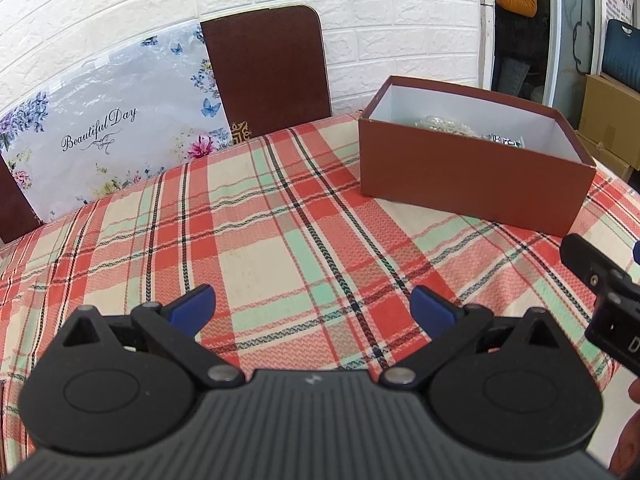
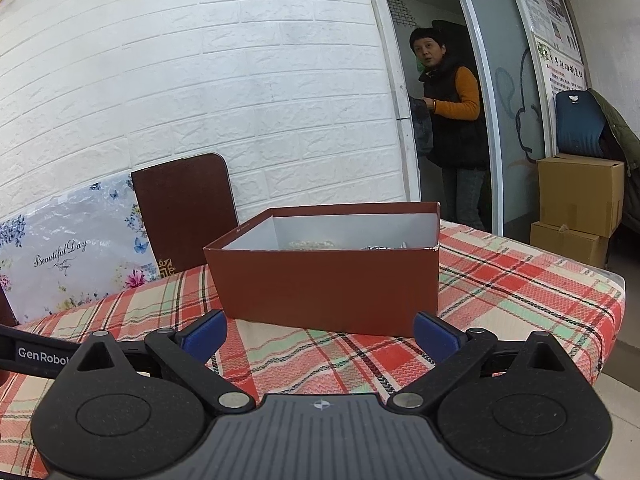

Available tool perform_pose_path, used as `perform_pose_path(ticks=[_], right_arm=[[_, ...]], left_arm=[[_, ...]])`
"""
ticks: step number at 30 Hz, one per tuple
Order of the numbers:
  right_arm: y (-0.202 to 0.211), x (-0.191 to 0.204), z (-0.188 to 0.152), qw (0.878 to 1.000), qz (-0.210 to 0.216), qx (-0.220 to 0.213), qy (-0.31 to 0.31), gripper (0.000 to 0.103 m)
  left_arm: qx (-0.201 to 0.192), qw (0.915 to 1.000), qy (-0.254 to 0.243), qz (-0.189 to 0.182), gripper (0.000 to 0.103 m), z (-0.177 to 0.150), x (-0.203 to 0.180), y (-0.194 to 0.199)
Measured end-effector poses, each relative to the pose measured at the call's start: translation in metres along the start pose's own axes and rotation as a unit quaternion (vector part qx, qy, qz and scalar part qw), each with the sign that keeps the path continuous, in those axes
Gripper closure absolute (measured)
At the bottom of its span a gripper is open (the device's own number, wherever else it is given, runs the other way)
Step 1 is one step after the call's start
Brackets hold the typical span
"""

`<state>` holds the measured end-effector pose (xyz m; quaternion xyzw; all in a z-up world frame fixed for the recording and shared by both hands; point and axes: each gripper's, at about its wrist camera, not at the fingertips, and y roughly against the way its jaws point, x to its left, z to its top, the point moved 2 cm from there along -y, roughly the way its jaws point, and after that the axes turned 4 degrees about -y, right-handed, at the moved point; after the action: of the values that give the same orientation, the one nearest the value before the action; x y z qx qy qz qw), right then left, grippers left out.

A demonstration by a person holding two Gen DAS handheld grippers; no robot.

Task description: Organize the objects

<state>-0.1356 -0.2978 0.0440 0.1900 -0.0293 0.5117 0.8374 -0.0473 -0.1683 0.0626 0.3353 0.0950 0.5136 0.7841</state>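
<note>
**Woven cloth, matt card, black plastic**

The plaid tablecloth (image 1: 280,216) is woven fabric with a raised zigzag texture, matt throughout. The reddish-brown box (image 2: 326,284) looks like smooth matt cardboard, white inside. Both the left gripper (image 1: 313,306) and right gripper (image 2: 320,334) are matt black plastic with ribbed bodies, dull metal pivot pins and smooth blue pads (image 2: 206,334). Far left, the floral board (image 1: 108,136) has a glossy, film-like sheen; the wall (image 2: 200,80) is embossed white brick.

A plaid-clothed table (image 1: 280,216) bears an open brown box (image 1: 472,176).
</note>
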Motion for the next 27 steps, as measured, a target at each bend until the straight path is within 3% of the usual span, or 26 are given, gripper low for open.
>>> perform_pose_path(ticks=[27], right_arm=[[-0.0094,-0.0015,-0.0070,1.000,-0.001,0.017,0.001,0.004]], left_arm=[[0.002,1.0000,-0.007,0.001,0.000,-0.0029,-0.0029,-0.0068]])
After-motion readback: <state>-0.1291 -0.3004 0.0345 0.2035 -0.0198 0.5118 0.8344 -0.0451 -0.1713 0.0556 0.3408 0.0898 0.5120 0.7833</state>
